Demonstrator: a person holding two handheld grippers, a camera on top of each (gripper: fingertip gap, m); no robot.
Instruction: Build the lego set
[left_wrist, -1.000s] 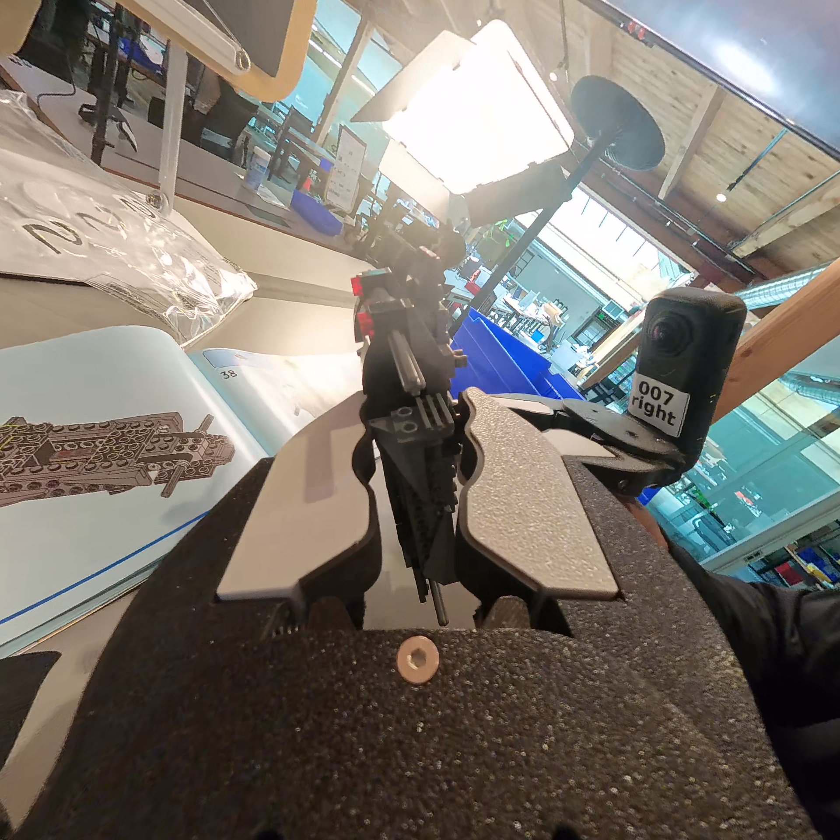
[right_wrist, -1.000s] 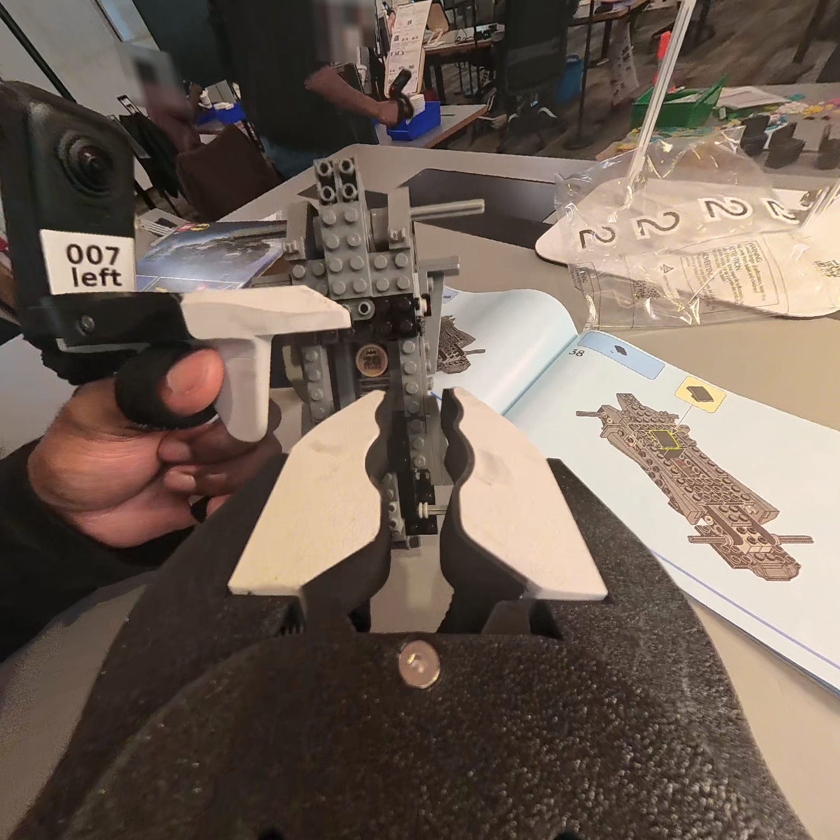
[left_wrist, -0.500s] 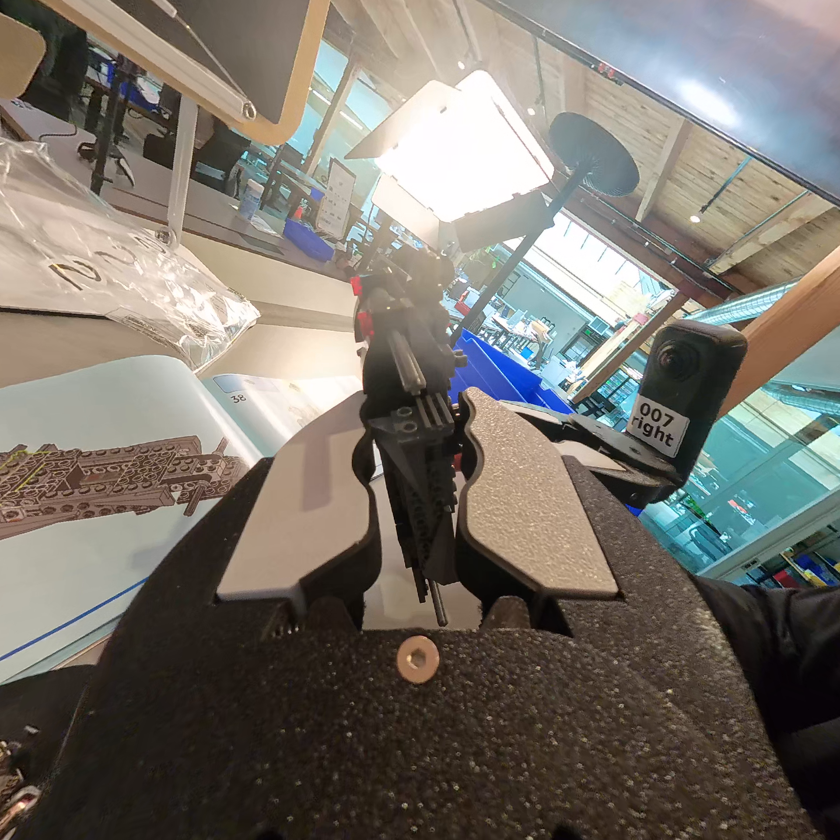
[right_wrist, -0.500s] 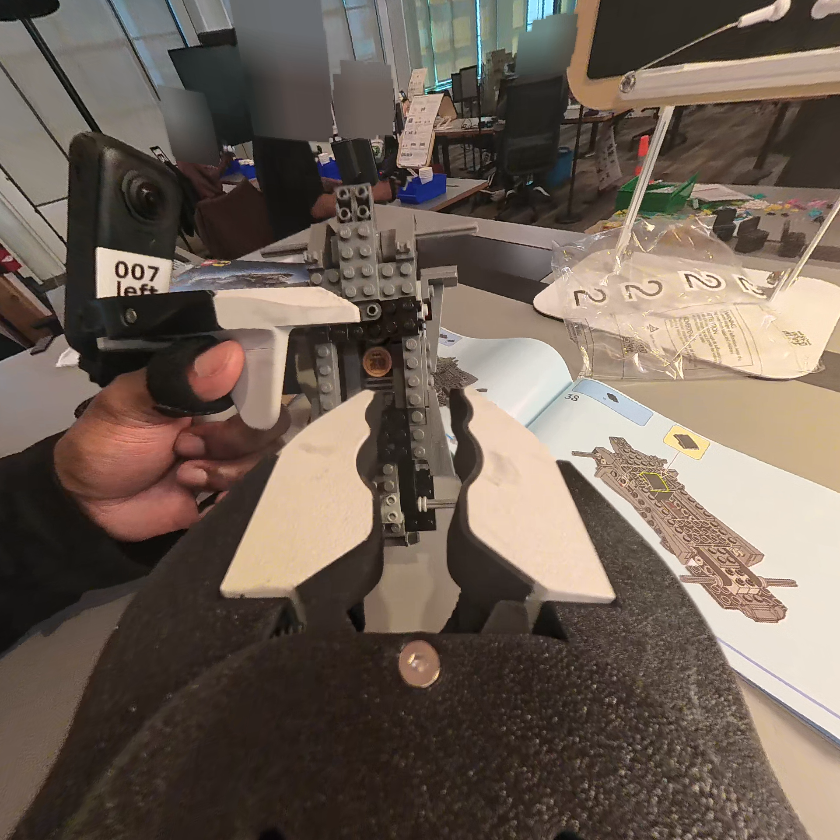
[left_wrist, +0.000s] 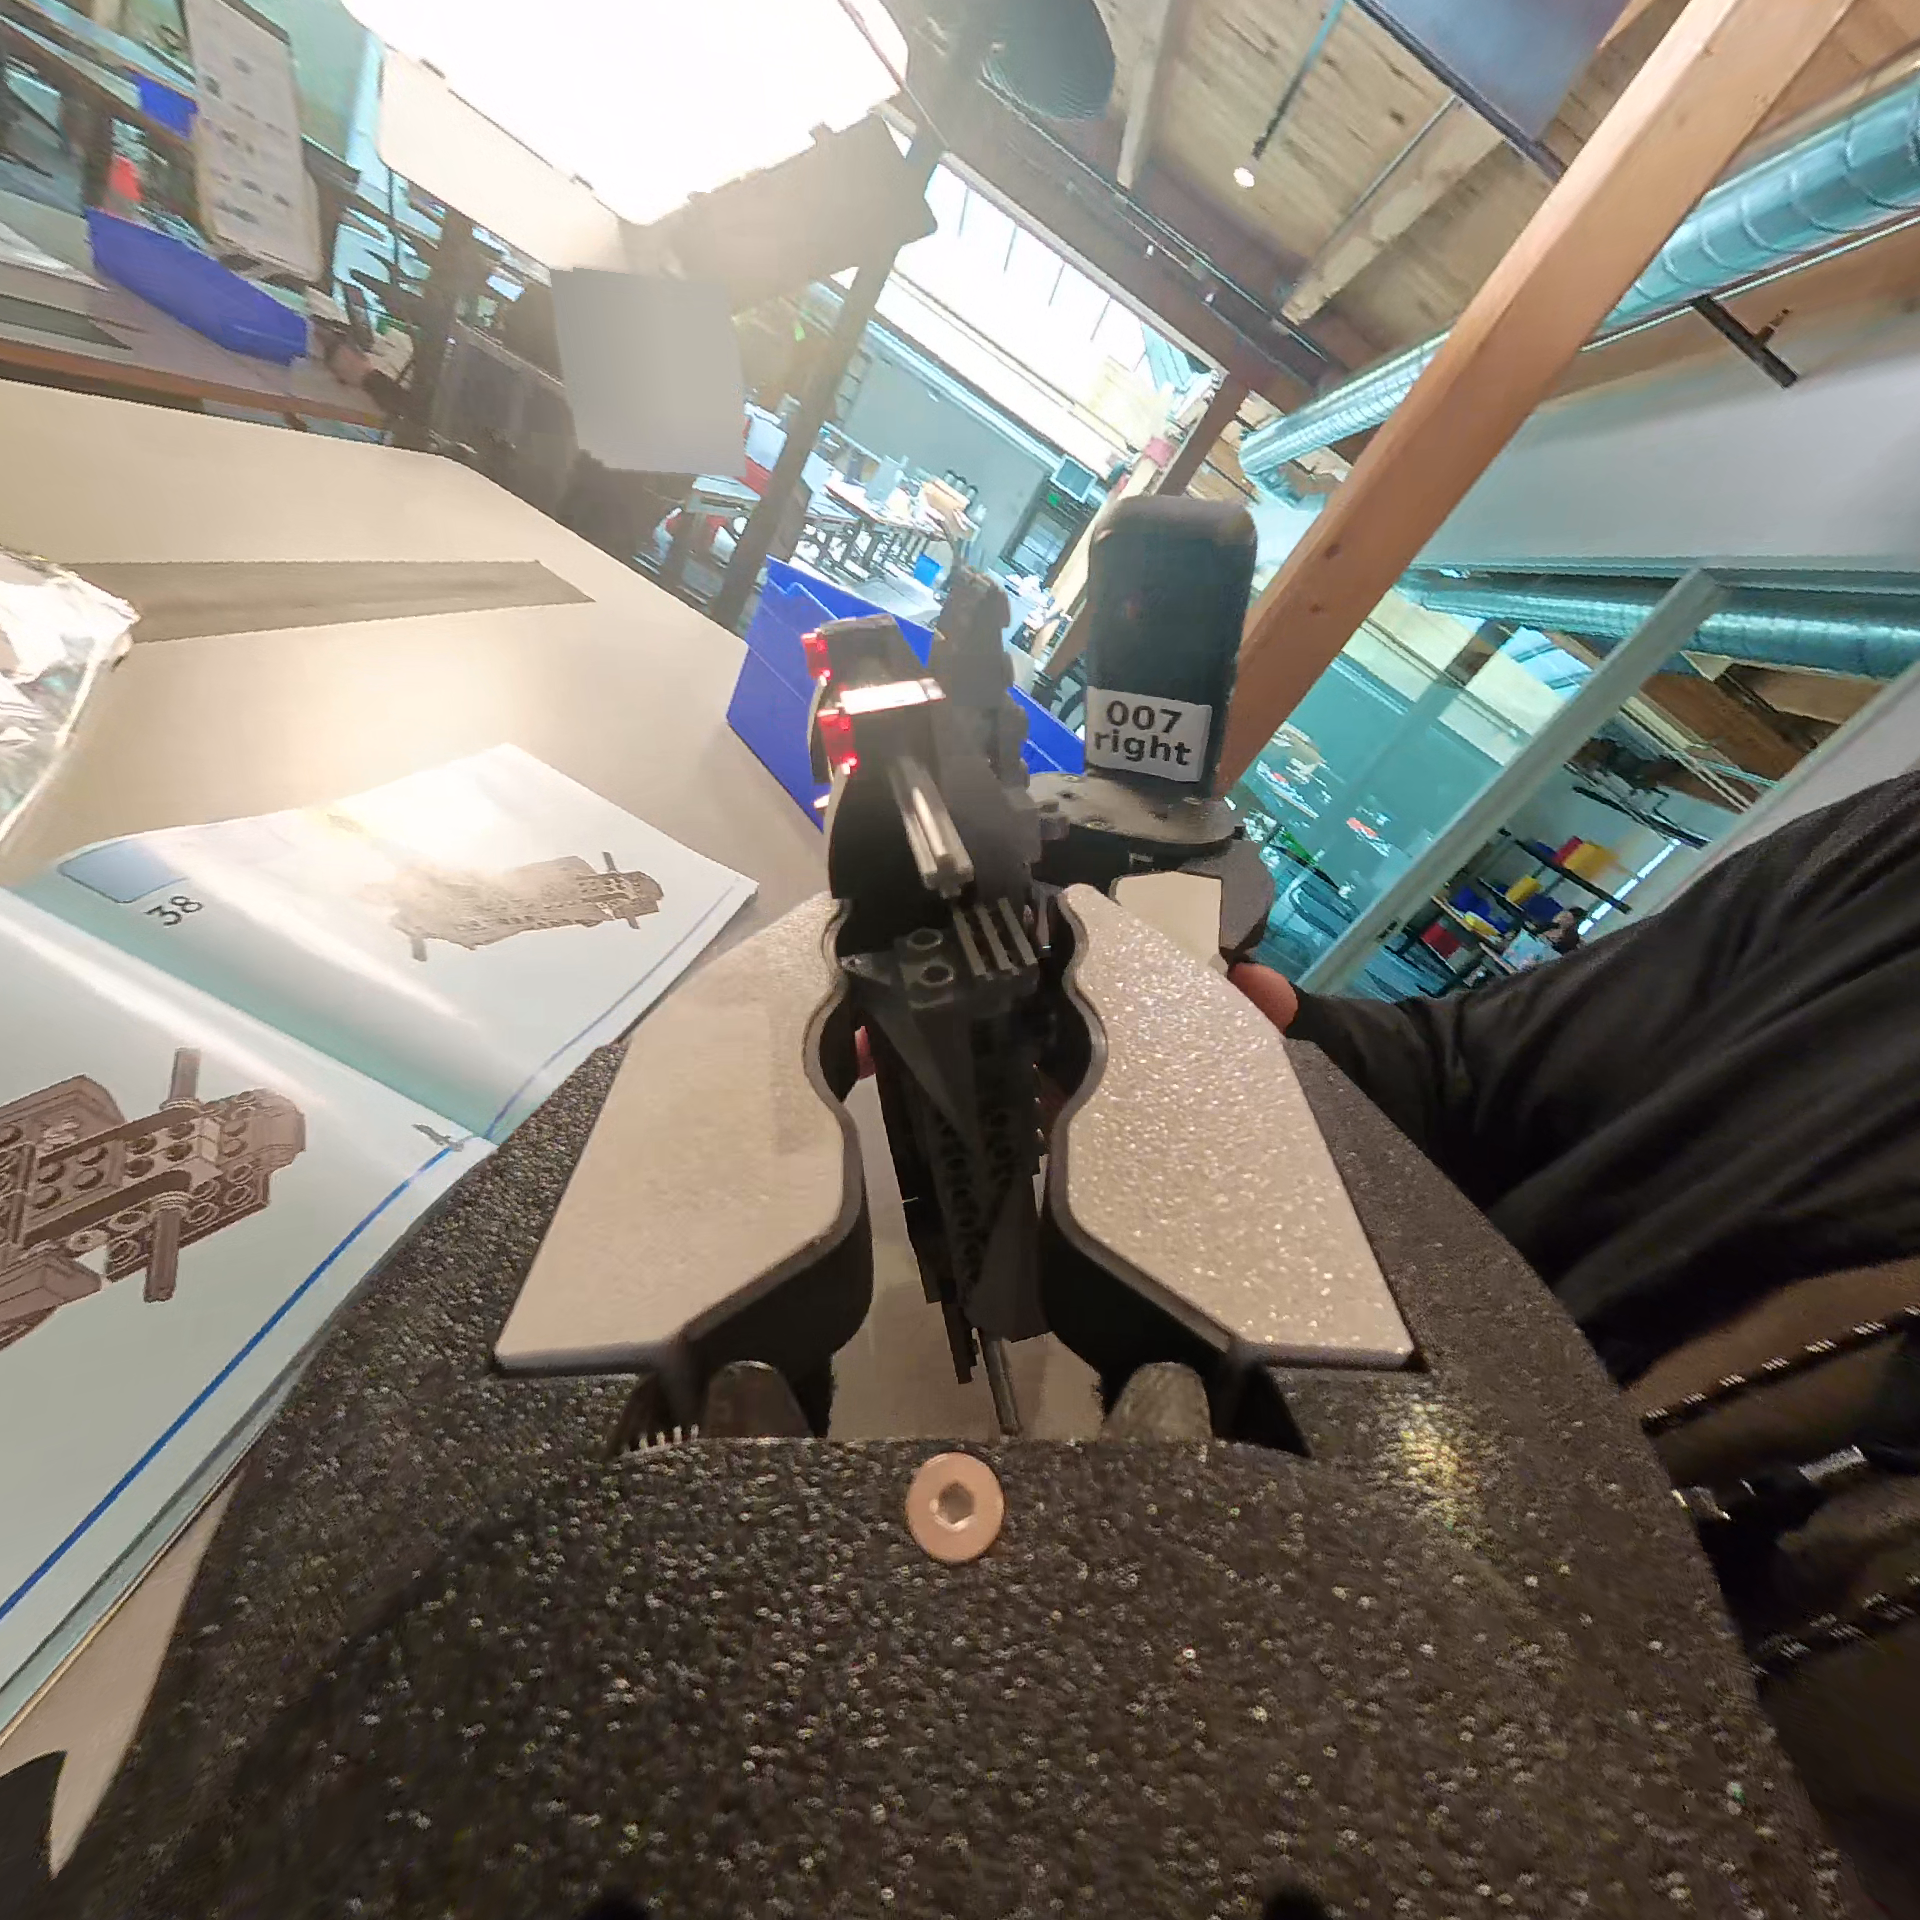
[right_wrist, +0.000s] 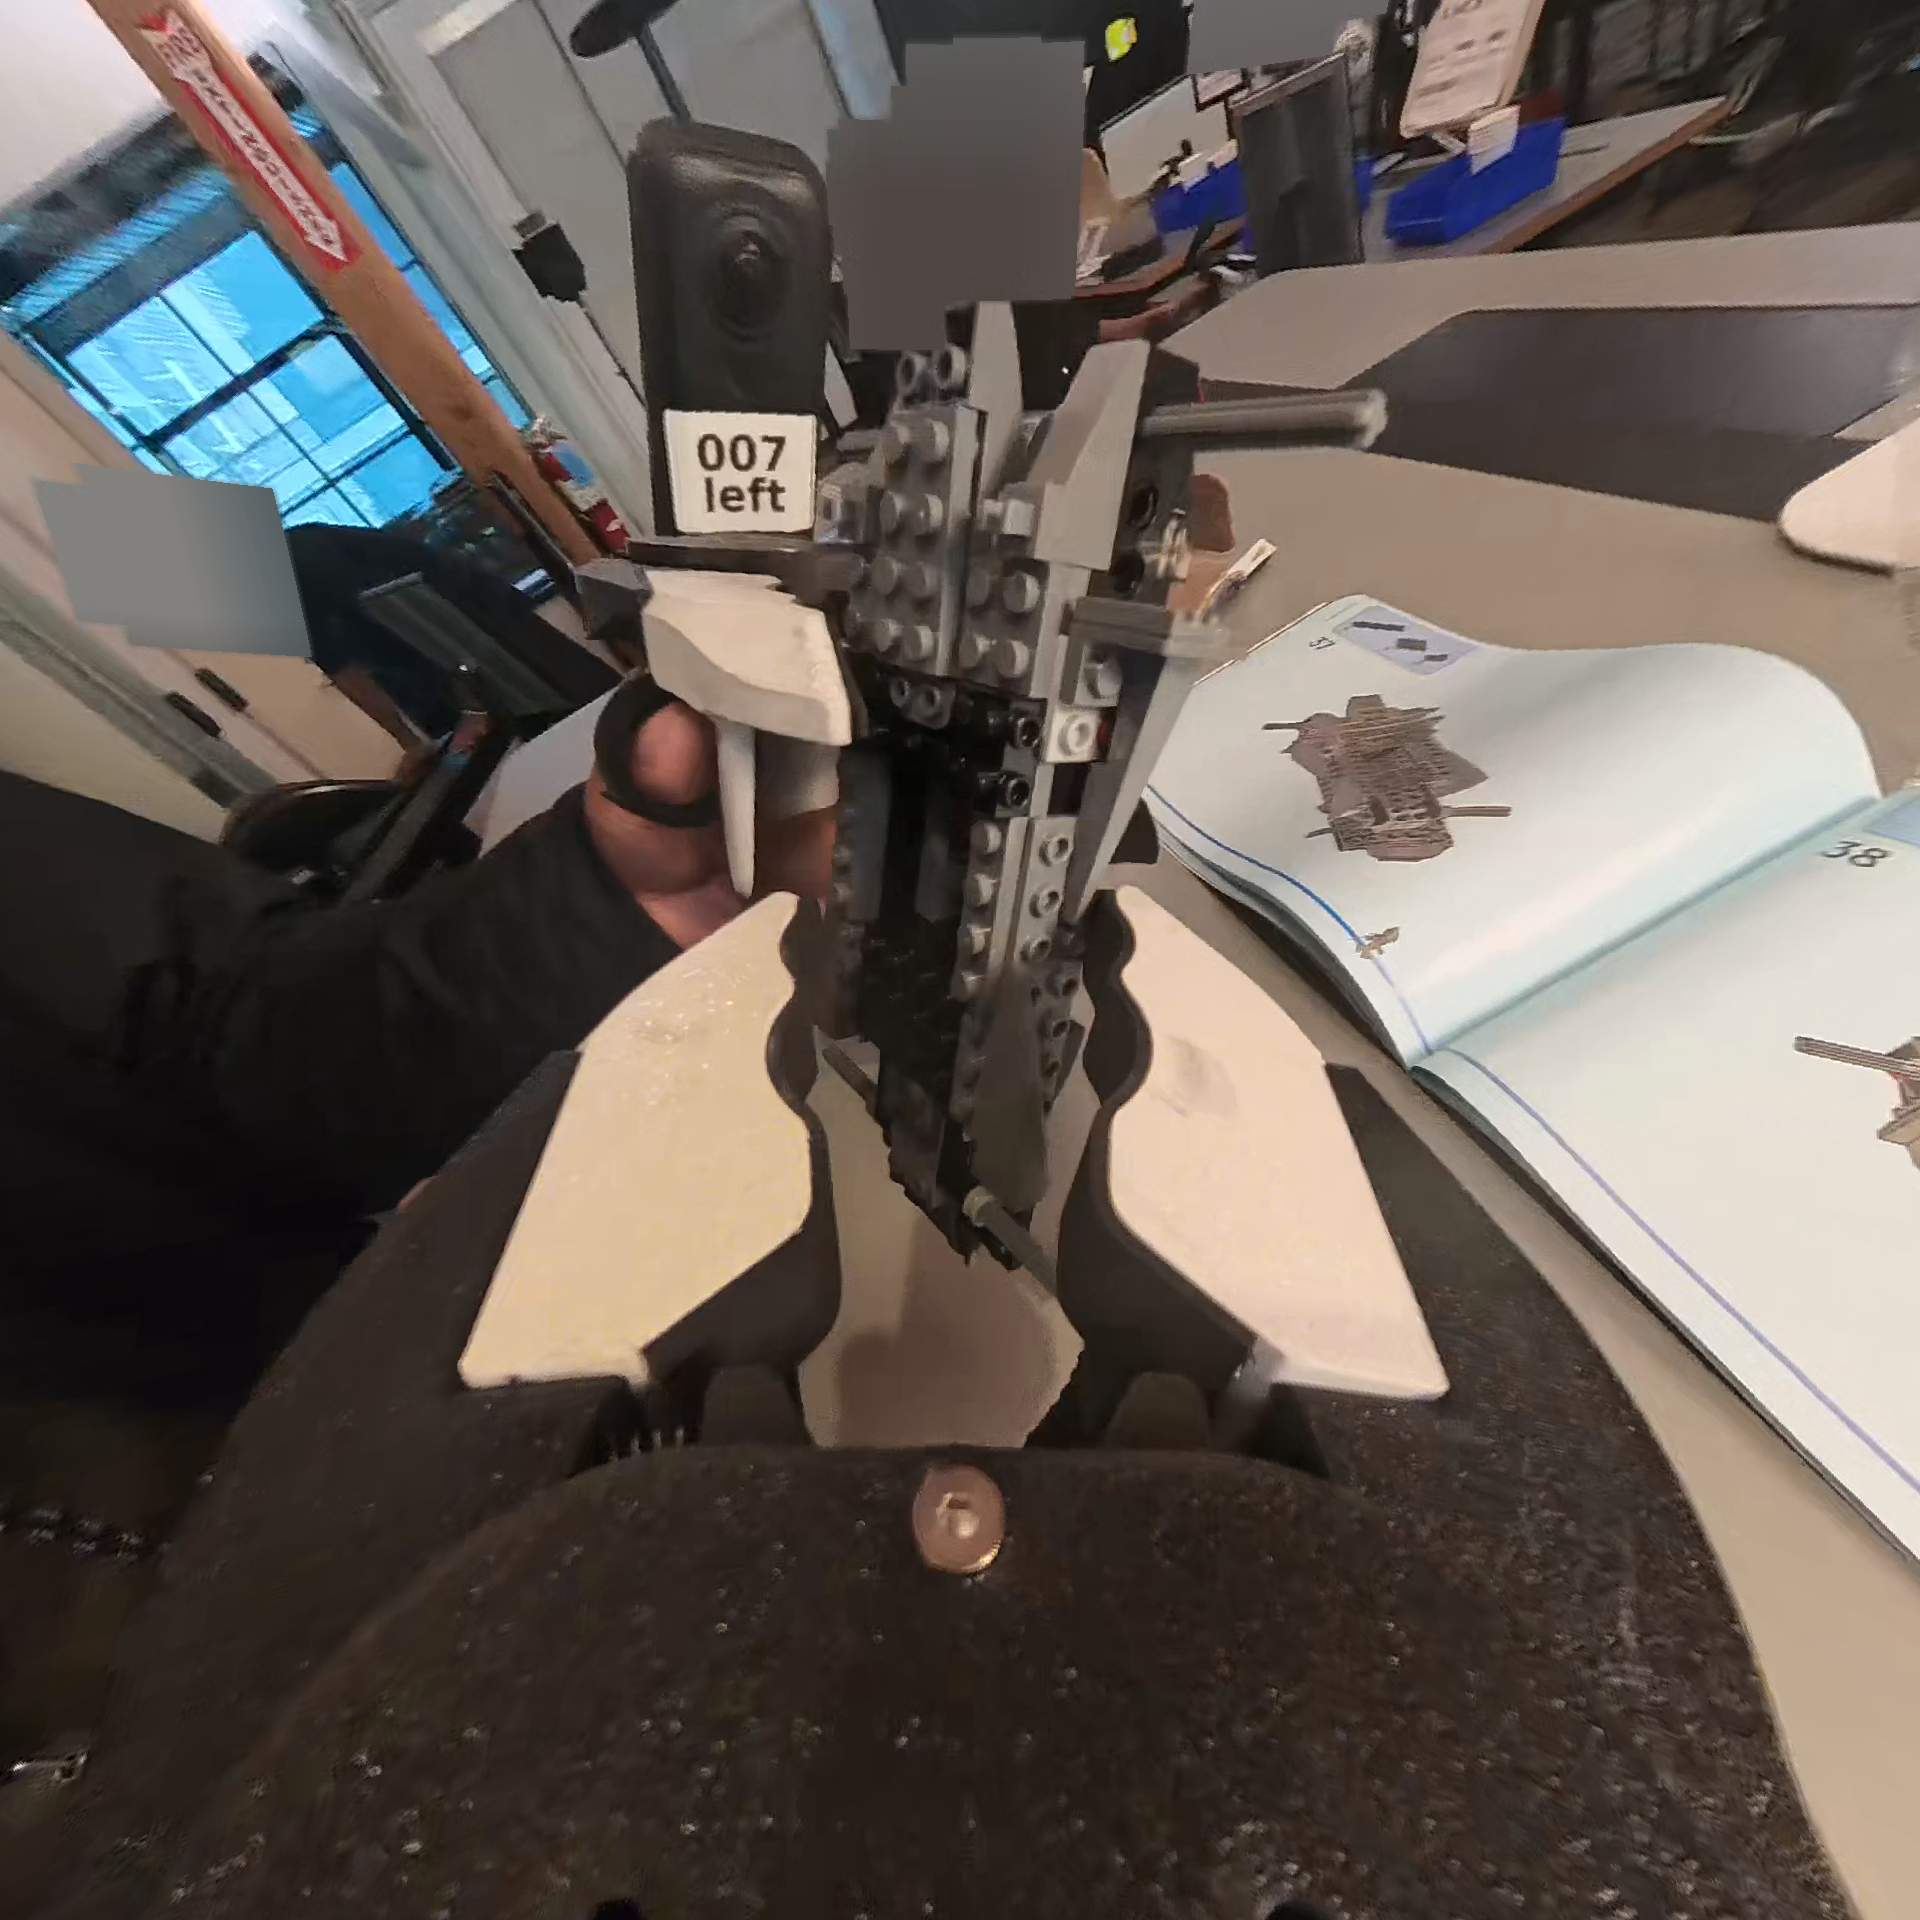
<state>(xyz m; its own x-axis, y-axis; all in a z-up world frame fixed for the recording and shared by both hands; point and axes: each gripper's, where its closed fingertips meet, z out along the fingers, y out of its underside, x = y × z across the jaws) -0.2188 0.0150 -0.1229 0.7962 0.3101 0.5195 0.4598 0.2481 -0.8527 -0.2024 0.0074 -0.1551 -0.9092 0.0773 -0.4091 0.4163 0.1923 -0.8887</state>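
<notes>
Grey-and-black brick model (right_wrist: 966, 790) pinched in left gripper (left_wrist: 948, 940) jaws, flanked by spread right gripper (right_wrist: 945, 935) jaws; white labels on both cameras; open instruction booklet (right_wrist: 1621, 883) right, on table (right_wrist: 1558, 540).

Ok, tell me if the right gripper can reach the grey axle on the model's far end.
Probably not as is: the brick model stands between the right gripper's fingers, with the grey axle beyond their tips.

studded plastic model (right_wrist: 966, 665), glossy paper booklet (right_wrist: 1621, 831)
</notes>
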